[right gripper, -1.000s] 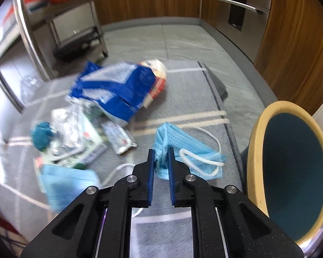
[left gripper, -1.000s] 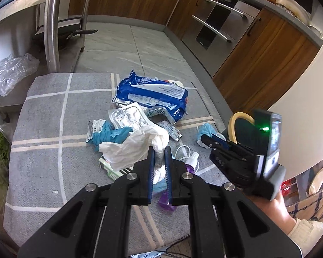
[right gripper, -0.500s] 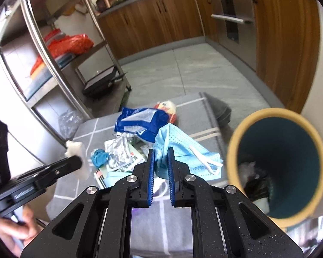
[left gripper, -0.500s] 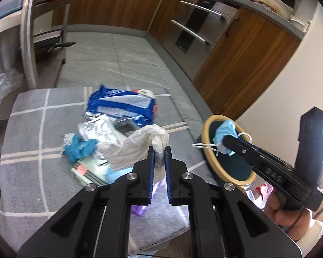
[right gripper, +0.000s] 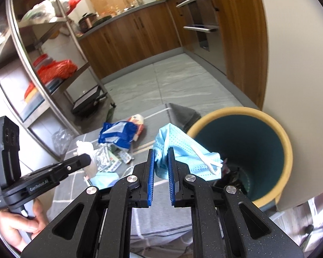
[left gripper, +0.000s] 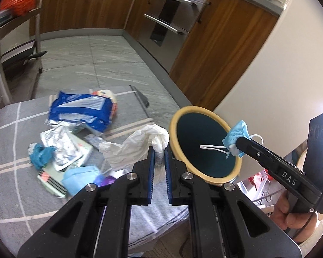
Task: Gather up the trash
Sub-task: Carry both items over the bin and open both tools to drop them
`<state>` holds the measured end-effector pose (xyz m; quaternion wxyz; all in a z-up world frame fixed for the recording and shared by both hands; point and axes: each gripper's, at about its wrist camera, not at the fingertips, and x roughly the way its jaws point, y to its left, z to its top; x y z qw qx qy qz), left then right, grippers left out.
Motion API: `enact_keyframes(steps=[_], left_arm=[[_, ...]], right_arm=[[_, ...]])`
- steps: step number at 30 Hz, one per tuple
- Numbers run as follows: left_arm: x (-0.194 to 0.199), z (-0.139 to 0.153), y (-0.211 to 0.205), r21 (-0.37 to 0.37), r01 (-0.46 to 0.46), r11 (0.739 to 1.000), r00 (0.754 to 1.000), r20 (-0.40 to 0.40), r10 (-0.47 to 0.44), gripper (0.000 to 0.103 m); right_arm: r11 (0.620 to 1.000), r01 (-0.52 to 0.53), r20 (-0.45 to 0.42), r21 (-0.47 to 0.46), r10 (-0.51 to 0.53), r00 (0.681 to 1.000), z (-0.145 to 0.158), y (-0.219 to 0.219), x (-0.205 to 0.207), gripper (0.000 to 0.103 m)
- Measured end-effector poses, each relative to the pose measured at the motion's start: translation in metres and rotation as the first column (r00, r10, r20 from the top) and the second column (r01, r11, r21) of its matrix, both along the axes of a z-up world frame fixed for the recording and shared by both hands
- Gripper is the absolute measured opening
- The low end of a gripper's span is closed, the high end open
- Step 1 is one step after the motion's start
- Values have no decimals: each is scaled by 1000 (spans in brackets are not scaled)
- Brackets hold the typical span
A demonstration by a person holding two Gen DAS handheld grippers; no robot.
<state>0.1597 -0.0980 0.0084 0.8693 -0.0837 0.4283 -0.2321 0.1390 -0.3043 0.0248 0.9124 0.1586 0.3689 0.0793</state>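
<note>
Trash is held in both tongs. Left tongs (left gripper: pixel 159 157) pinch a crumpled white plastic bag (left gripper: pixel 137 145), which hangs to their left above the grey checked surface (left gripper: pixel 10 142). Right tongs (right gripper: pixel 161 157) clamp a light blue face mask (right gripper: pixel 183 152); its white ear loop dangles over the rim of the yellow bin (right gripper: pixel 287 150) just to their right, with dark rubbish visible at the bin's bottom. Beyond and left of the left tongs lie a blue wrapper (left gripper: pixel 81 109), foil blister packs (left gripper: pixel 60 142), a teal glove (left gripper: pixel 39 157) and another blue mask (left gripper: pixel 79 178).
</note>
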Motion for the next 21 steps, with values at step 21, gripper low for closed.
enact_keyframes(steps=[21], left_arm=[[36,-46,-149,54,225,973,972,-86,-220,9]], right_arm=[[946,206,-108,250,-184,977,-46,-97,5,13]])
